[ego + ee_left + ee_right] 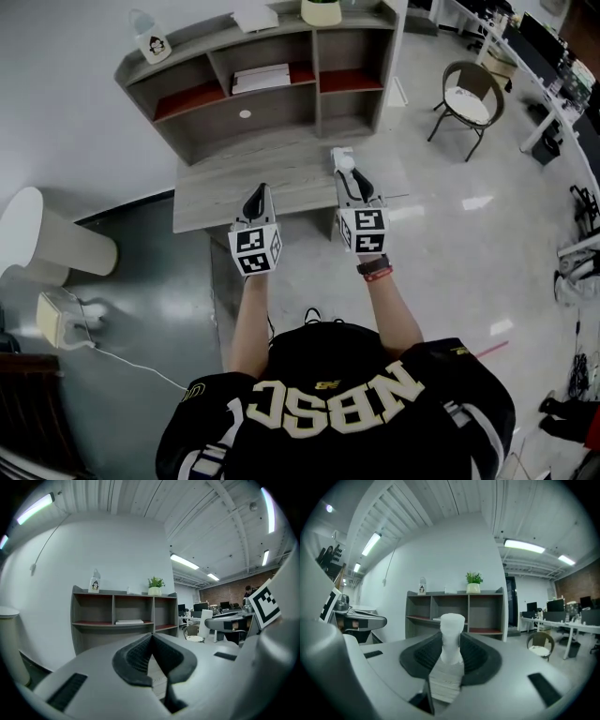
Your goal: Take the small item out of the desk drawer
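Note:
My right gripper (344, 167) is shut on a small white bottle-shaped item (341, 157), held above the right part of the grey desk top (291, 178). In the right gripper view the white item (452, 625) stands upright between the dark pads (476, 660), its round cap sticking out past the tips. My left gripper (259, 195) hovers over the desk's front edge, level with the right one and to its left. Its jaws meet at the tip in the left gripper view (152, 638), with nothing between them. No drawer front shows in any view.
A shelf unit (272, 70) rises at the back of the desk, with a stack of papers (261, 78), a plant pot (321, 11) and a small bottle (150, 37). A chair (469, 94) stands to the right. A white cylinder (47, 239) and a small box with a cable (61, 319) are at the left.

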Demonstrator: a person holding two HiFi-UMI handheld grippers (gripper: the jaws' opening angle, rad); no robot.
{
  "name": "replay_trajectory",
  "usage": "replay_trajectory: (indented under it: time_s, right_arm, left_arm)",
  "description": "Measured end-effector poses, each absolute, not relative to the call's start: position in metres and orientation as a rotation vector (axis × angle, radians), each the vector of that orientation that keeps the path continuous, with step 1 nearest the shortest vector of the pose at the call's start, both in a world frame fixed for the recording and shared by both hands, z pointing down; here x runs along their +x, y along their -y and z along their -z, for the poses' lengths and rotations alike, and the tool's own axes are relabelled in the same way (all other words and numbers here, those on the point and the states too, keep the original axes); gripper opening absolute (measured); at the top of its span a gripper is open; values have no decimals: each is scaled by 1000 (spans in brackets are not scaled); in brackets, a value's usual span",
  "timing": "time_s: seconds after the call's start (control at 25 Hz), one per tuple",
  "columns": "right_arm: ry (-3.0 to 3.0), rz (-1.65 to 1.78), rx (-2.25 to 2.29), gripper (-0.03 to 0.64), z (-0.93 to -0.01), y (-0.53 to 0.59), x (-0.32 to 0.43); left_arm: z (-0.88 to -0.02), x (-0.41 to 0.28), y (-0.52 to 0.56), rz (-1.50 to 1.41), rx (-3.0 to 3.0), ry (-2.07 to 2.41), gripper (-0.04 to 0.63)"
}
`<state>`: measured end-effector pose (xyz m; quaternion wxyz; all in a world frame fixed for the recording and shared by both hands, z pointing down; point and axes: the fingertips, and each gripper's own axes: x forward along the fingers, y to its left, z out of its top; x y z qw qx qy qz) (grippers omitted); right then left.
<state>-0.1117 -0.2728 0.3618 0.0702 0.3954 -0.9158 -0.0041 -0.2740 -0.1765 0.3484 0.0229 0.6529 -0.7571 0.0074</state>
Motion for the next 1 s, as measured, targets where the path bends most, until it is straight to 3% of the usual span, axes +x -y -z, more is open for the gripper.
replay_trajectory:
  time_s: [1.0]
  right_arm:
    - [2765, 74, 1231, 124, -349, 290, -102]
  left_arm:
    - [-333, -261, 201, 87, 2090, 2350, 14]
